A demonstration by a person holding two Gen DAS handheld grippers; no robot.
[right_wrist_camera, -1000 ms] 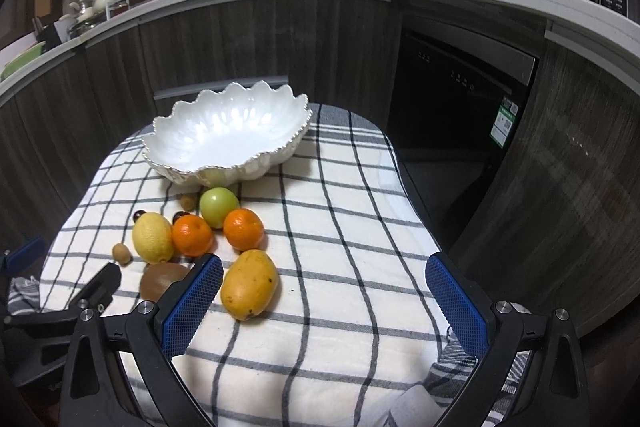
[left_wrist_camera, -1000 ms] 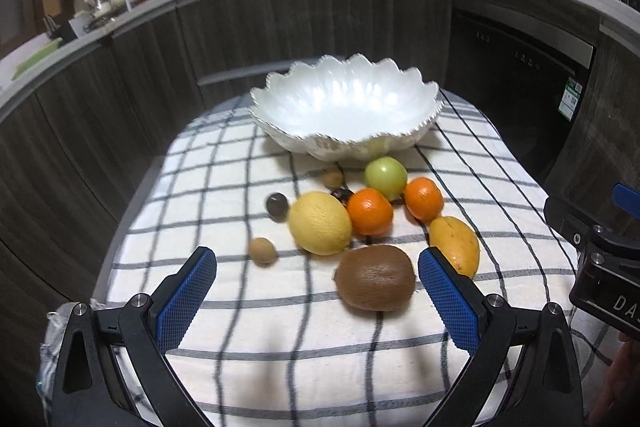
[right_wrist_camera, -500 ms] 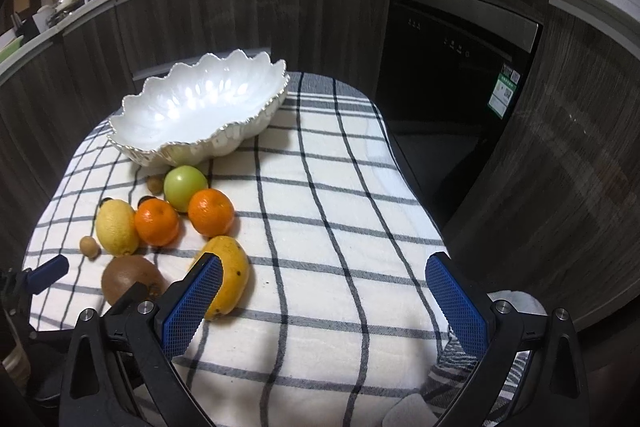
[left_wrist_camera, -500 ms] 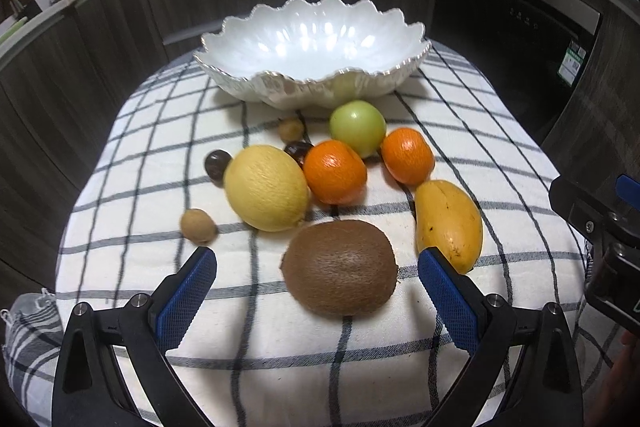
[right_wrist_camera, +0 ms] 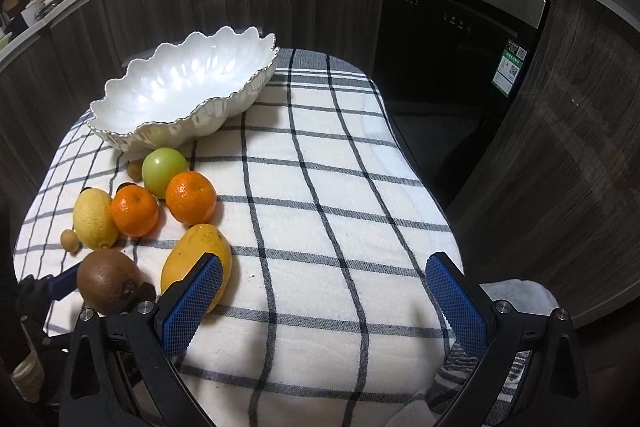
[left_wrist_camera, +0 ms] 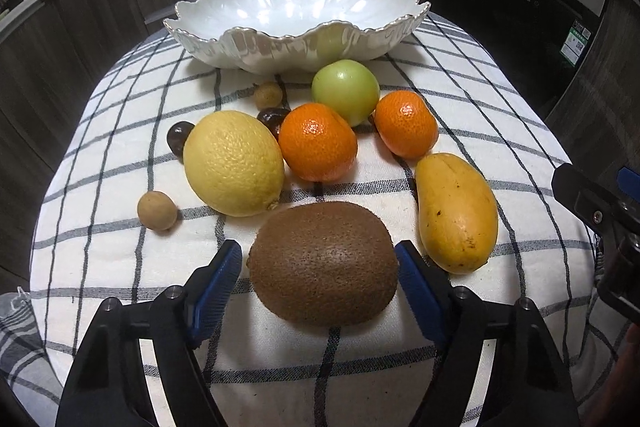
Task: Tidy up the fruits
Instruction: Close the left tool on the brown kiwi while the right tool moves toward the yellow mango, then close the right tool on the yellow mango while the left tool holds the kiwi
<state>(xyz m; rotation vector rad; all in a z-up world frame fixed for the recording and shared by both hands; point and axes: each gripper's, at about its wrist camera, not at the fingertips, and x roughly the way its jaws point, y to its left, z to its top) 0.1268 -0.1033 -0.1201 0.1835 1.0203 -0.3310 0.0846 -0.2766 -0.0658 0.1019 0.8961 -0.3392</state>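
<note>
Your left tool (left_wrist_camera: 320,267) is closing around the kiwi (left_wrist_camera: 323,263), dead ahead at twelve o'clock, long axis spanning pad to pad; your right tool (right_wrist_camera: 322,297) gapes empty.

One white scalloped bowl (left_wrist_camera: 300,15). One kiwi (left_wrist_camera: 323,263). One lemon (left_wrist_camera: 234,163). One mango (left_wrist_camera: 456,213). One green apple (left_wrist_camera: 346,91). Two oranges: one beside the lemon (left_wrist_camera: 318,142), one further right (left_wrist_camera: 406,125). Two small tan round fruits: one left of the lemon (left_wrist_camera: 157,210), one near the bowl (left_wrist_camera: 268,95). Two small dark brown fruits, partly hidden behind the lemon (left_wrist_camera: 179,143) and the orange (left_wrist_camera: 273,119). One checked cloth (left_wrist_camera: 120,267) under everything. Two tools: left (left_wrist_camera: 320,267), right (right_wrist_camera: 324,291).
</note>
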